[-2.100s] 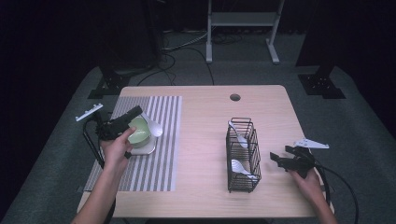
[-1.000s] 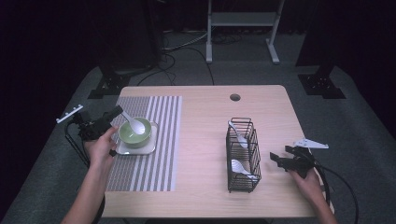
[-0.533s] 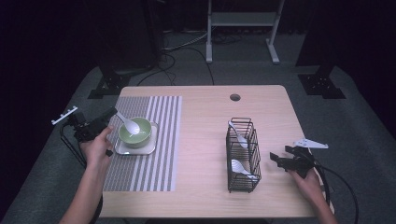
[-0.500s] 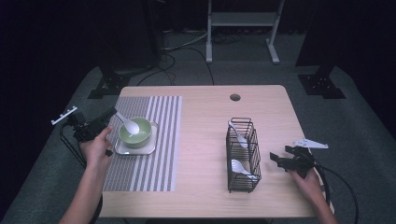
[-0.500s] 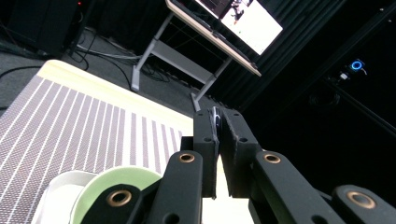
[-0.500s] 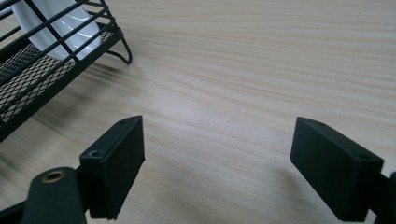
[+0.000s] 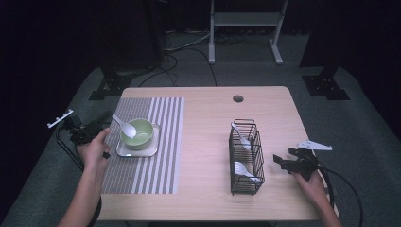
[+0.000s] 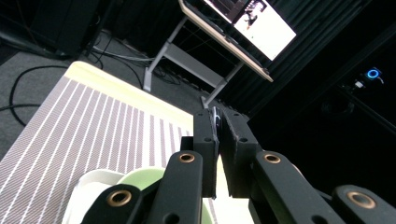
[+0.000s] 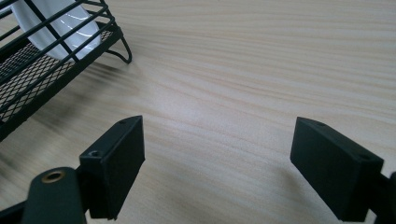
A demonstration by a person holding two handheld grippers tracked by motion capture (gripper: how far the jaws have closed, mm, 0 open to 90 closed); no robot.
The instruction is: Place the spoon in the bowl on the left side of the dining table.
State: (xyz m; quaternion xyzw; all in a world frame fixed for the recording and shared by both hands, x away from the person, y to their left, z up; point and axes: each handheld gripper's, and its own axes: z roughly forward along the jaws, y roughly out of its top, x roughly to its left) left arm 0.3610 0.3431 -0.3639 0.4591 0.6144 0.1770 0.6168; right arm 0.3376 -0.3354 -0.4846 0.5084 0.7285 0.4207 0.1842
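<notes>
Resting: a white spoon [image 7: 125, 126] lies with its scoop in a green bowl [image 7: 137, 133], handle sticking out toward the upper left of the high view.

Left gripper: the left gripper [image 7: 97, 124] sits at the left edge of the high view, just beside the spoon's handle. Its own view shows the two jaws pressed together with nothing between them, pointing over the bowl's rim [image 8: 140, 179].

Bowl: it stands on a small pale tray [image 7: 137, 150], which sits on a striped mat [image 7: 156, 142] in the left half of the table [image 7: 208, 118], likely laid out as a place setting.

Rack: a black wire rack [image 7: 246, 156] stands right of centre, holding two more white spoons, one upright near its top end [image 7: 240, 135] and one lying at its lower end [image 7: 243, 170]. It appears to be the stock from which spoons are taken.

Right gripper: the right gripper [image 7: 282, 161] rests low on the table at the lower right, just beside the rack. Its jaws stand wide apart over bare wood, with nothing between them, apparently kept ready near the rack.

Judgement: the spoon looks set in place, and the left hand appears clear of it, though contact with the handle cannot be ruled out.
</notes>
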